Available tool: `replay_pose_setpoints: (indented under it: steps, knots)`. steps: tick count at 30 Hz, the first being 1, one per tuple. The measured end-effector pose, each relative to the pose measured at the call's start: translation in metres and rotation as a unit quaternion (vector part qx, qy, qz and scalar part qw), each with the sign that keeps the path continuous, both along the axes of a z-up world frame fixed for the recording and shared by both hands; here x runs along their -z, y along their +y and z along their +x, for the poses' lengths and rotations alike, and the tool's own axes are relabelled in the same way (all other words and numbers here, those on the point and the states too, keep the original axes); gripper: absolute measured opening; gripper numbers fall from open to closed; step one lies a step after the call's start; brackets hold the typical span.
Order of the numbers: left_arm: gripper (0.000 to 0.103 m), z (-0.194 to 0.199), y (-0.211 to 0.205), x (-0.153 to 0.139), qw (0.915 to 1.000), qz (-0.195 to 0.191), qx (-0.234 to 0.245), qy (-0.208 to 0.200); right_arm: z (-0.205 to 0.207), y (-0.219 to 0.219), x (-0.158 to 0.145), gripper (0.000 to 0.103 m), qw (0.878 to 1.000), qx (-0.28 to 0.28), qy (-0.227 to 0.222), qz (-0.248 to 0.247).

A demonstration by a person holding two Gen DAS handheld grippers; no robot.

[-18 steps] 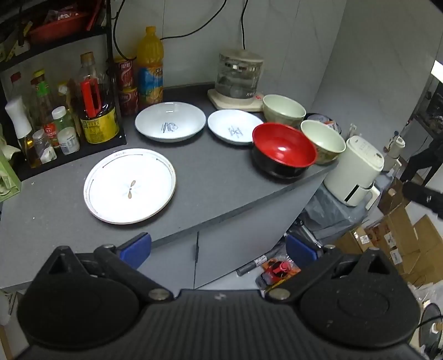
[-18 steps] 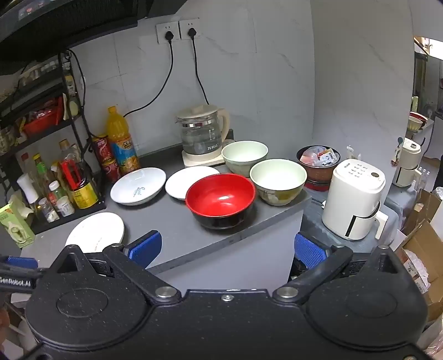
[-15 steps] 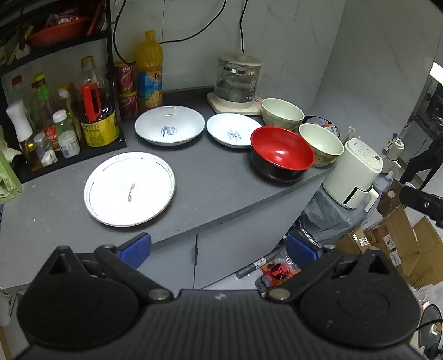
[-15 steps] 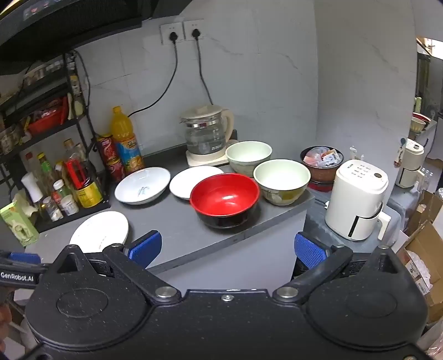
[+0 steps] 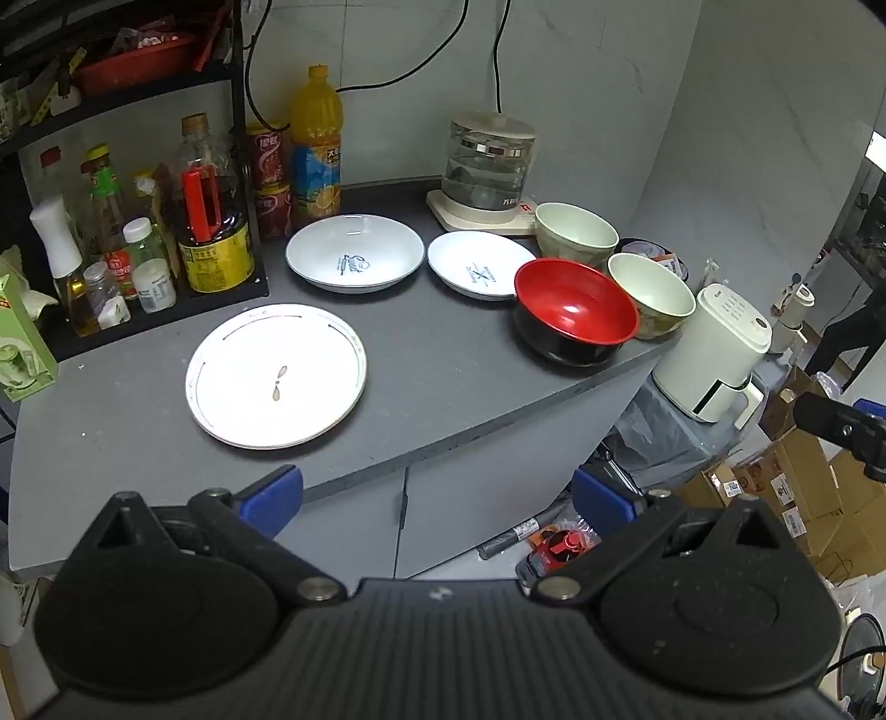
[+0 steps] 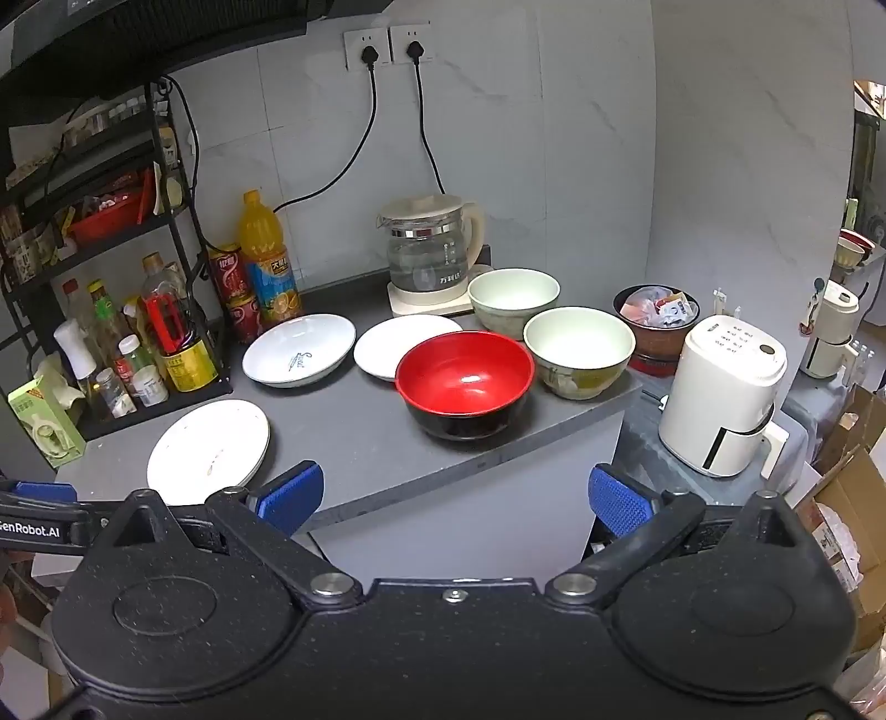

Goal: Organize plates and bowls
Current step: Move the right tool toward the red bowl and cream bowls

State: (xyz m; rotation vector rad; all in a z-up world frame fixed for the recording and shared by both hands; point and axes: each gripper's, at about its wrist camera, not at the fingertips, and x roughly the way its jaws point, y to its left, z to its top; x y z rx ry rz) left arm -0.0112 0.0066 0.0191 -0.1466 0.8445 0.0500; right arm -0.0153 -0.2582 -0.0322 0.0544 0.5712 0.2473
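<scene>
Six dishes lay unstacked on grey counter (image 5: 443,354): three plates (image 5: 276,375) left of frame, three bowls (image 5: 573,310) right. Left gripper (image 5: 437,493) and right gripper (image 6: 454,495) both wide open, empty, short of counter, nothing sorted yet.

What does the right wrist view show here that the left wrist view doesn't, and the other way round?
Only the right wrist view shows the wall sockets with both plugs. Only the left wrist view shows the floor clutter under the counter. Both show the red bowl, two pale bowls, three white plates, the kettle, and open, empty tongs: left tongs, right tongs.
</scene>
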Motion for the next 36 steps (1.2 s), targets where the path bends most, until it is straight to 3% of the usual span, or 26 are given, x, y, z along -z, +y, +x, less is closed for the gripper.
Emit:
replay_pose_setpoints:
  steps: [36]
  knots:
    - [0.102,-0.003,-0.007,0.004,1.0,-0.005,-0.004,-0.005,0.006,-0.022,0.013,0.103,1.0,-0.005,0.016,0.013]
